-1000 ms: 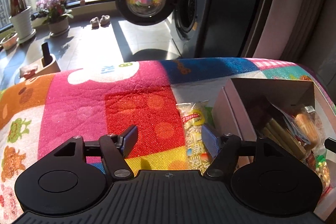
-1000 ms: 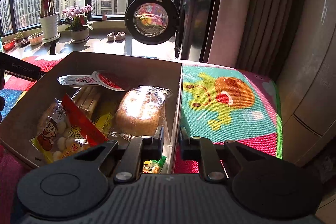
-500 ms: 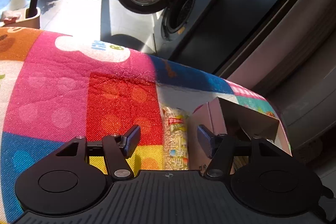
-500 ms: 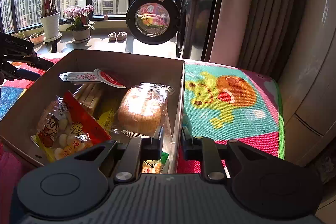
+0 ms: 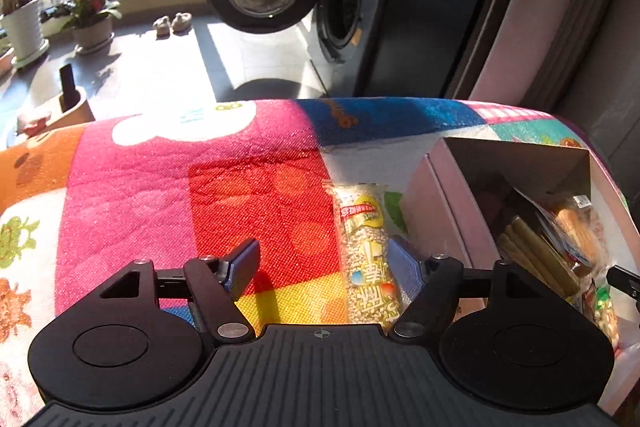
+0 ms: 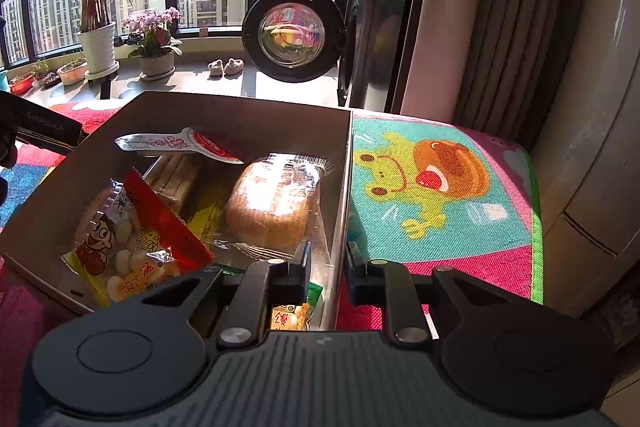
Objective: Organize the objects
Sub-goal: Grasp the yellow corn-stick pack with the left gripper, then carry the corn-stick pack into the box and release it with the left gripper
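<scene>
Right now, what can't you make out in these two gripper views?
- Snack packet, left wrist view: near end hidden behind the left gripper body.
- Cardboard box, right wrist view: lower snacks covered by the bread pack; whether the right gripper actually pinches its wall.
- Packet lettering: too small.

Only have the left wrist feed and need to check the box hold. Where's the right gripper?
Observer: Right gripper straddles the box at its right wall, one finger inside, one outside. Can't tell if it's clamped.
Operator: Space in there for the packet?
Observer: Crowded. Wrapped bread sits by that wall, red snack bag at the near left.
Operator: What's right of the box?
Observer: Mat with a frog print.
</scene>
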{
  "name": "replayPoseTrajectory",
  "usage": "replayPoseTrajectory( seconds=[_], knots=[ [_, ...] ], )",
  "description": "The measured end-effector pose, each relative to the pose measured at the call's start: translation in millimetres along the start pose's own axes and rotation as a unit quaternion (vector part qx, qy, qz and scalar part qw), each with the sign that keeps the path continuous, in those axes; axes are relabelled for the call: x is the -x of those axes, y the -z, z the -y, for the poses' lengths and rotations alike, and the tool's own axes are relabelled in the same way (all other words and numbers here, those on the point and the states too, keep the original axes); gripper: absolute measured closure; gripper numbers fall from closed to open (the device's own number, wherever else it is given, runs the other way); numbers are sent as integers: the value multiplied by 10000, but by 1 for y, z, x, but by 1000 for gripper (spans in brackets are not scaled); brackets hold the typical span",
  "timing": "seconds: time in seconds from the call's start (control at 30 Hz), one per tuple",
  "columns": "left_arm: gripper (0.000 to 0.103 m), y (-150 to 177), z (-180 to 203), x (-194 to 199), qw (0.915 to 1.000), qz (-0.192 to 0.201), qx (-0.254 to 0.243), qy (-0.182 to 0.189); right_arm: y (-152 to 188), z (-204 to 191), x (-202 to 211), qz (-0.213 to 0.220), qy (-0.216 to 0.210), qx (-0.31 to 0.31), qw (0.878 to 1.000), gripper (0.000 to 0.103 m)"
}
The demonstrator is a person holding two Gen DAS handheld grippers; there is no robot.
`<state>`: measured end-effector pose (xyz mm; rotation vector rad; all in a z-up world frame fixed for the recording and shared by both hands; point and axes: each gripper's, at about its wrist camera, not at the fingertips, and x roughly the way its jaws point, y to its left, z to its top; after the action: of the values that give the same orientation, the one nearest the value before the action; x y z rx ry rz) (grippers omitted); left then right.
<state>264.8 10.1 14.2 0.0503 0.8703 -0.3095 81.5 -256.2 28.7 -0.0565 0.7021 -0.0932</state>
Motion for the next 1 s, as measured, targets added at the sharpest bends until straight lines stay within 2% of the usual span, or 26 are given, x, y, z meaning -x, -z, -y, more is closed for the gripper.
replayPoseTrajectory(
  seconds=[0.1,0.2,0.3,0.33,0.43,0.53,0.63,0.87,1.0],
  knots=[
    [26,0,3,3,9987,31,-356,-374,-1,-2,-1,1,31,-17,10000,85],
    [31,3,5,2,9983,146,-485,-286,-2,-2,-2,-6,34,-33,10000,85],
    [55,8,14,-2,9970,273,-719,-98,-2,-1,-2,-19,26,-12,10000,84],
    [70,8,18,-4,9963,289,-805,-60,-2,-2,-1,-22,28,-7,10000,85],
    [70,11,28,-11,9955,258,-889,-183,-3,-2,-1,-26,32,-13,10000,85],
    [70,11,22,-8,9979,191,-607,-122,-4,0,2,2,27,-17,10000,85],
    [70,16,11,4,9992,57,-378,-143,-6,0,2,10,27,-28,10000,85],
    [70,44,-11,49,9988,-152,-322,-328,-6,1,1,19,31,-72,10000,84],
    [70,50,-20,74,9995,-189,-84,-240,-6,1,0,28,40,-98,9999,85]
  ],
)
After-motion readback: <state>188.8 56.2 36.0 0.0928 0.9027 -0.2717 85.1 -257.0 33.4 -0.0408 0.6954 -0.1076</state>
